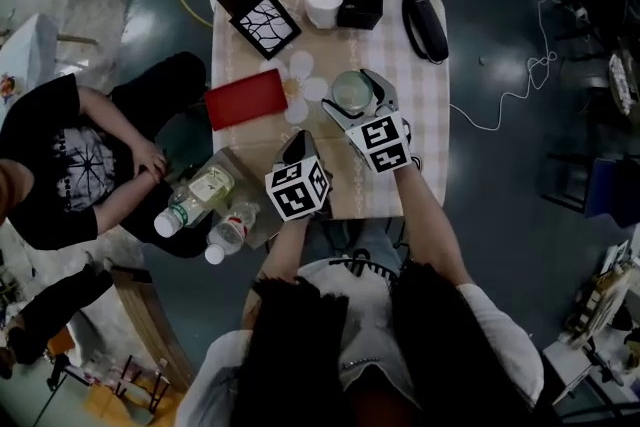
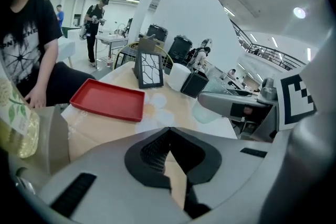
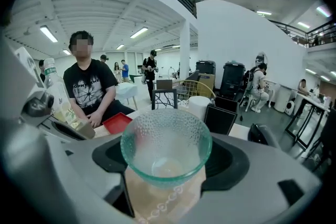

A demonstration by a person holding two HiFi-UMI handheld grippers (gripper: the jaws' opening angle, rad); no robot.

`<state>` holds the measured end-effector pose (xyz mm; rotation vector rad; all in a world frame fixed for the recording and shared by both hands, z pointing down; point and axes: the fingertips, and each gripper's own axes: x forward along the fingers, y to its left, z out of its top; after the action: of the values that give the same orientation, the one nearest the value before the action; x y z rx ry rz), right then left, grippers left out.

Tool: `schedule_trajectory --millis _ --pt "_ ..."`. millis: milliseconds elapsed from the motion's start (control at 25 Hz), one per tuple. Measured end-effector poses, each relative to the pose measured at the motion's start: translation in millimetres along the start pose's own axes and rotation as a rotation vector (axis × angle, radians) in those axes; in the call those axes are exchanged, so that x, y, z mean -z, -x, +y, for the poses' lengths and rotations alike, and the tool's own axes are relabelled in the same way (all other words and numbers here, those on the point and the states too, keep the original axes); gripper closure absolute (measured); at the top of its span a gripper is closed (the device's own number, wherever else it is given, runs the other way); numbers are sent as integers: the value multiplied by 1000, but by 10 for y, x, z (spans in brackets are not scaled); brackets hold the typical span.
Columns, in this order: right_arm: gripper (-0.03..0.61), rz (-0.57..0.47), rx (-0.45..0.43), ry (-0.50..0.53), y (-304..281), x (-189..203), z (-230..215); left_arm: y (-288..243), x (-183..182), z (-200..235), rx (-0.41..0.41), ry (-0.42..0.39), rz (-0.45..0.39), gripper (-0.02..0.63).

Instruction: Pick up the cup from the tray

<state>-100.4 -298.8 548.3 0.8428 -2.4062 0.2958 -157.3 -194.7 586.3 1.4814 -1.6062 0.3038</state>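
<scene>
A clear dimpled glass cup (image 1: 351, 91) is held upright just over the checked table (image 1: 420, 115), to the right of the empty red tray (image 1: 246, 98). My right gripper (image 1: 356, 96) is shut on it. In the right gripper view the cup (image 3: 165, 147) fills the space between the jaws, and the tray (image 3: 116, 123) lies behind it to the left. My left gripper (image 1: 297, 147) hovers at the table's near edge, shut with nothing in it. In the left gripper view its tips (image 2: 169, 131) meet, with the tray (image 2: 107, 102) ahead to the left and the cup (image 2: 206, 111) to the right.
At the table's far end stand a black picture frame (image 1: 265, 23), a white cylinder (image 1: 322, 2), a black box (image 1: 360, 3) and a black handset (image 1: 425, 25). A flower-shaped mat (image 1: 300, 87) lies by the tray. Two bottles (image 1: 195, 200) lie front left. A person (image 1: 90, 155) sits at the left.
</scene>
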Motion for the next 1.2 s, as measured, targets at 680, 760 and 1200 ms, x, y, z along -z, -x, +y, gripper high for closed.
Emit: schedule_trajectory --millis 680,760,1200 --pt "179 22 109 -90 432 792 -386 -108 362 -417 10 -110 41 609" --pt "179 23 116 -101 429 875 -399 -108 410 -430 7 -116 45 609" --pt "179 0 142 -101 435 1153 -369 -62 548 -415 -5 -143 35 609"
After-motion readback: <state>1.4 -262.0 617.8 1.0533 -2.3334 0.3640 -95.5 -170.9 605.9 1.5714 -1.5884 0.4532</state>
